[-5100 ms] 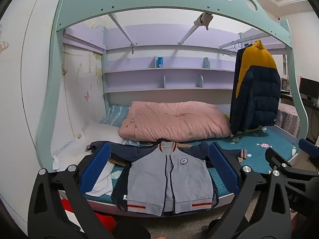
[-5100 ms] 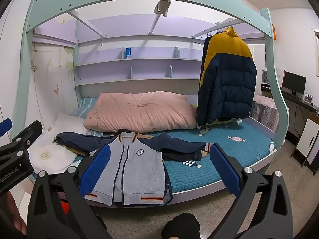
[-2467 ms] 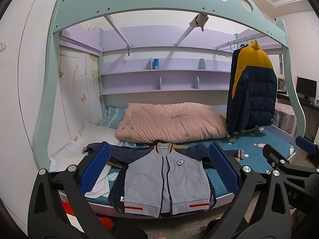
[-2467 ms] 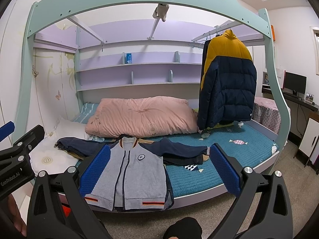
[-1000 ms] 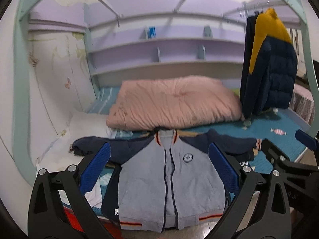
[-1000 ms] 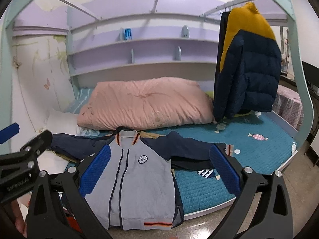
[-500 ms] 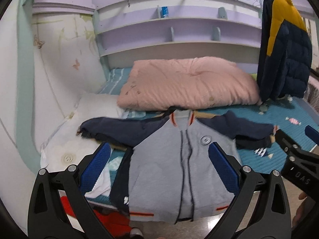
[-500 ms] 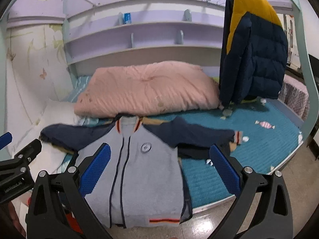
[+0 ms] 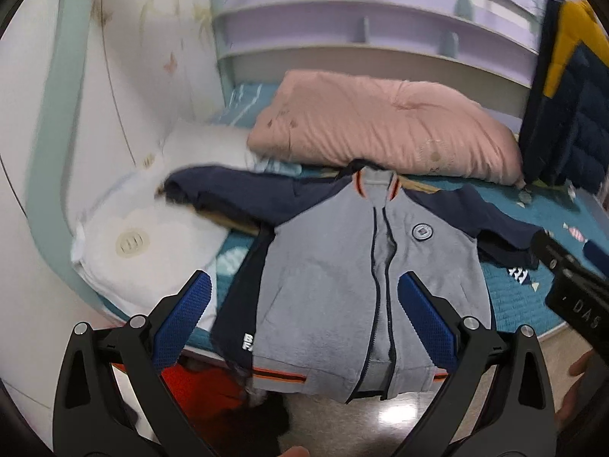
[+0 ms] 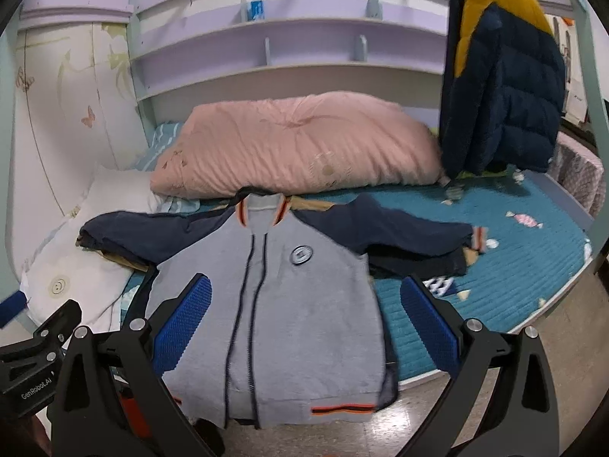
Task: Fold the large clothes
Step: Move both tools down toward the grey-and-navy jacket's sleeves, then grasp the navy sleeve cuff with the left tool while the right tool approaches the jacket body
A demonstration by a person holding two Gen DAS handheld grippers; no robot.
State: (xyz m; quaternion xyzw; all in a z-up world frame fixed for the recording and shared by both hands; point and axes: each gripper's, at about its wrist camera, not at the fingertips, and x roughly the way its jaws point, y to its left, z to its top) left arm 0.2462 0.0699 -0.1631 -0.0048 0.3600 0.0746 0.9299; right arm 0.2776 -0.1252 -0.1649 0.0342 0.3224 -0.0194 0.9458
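A grey zip jacket with navy sleeves and orange trim lies face up on the bed, arms spread, its hem hanging over the front edge. My left gripper hovers open over the jacket's lower left part, nothing between its blue pads. Equally open, my right gripper hangs above the jacket's lower front; the jacket shows between its blue pads. Each gripper appears at the edge of the other's view.
A pink duvet lies behind the jacket. A white pillow sits at the left. A navy and yellow puffer coat hangs at the right. Teal bedspread spreads rightward. Something red sits under the bed. Shelves line the back wall.
Both grippers have moved closer to the bed and tilted down, so the jacket fills more of each view. Both stay open.
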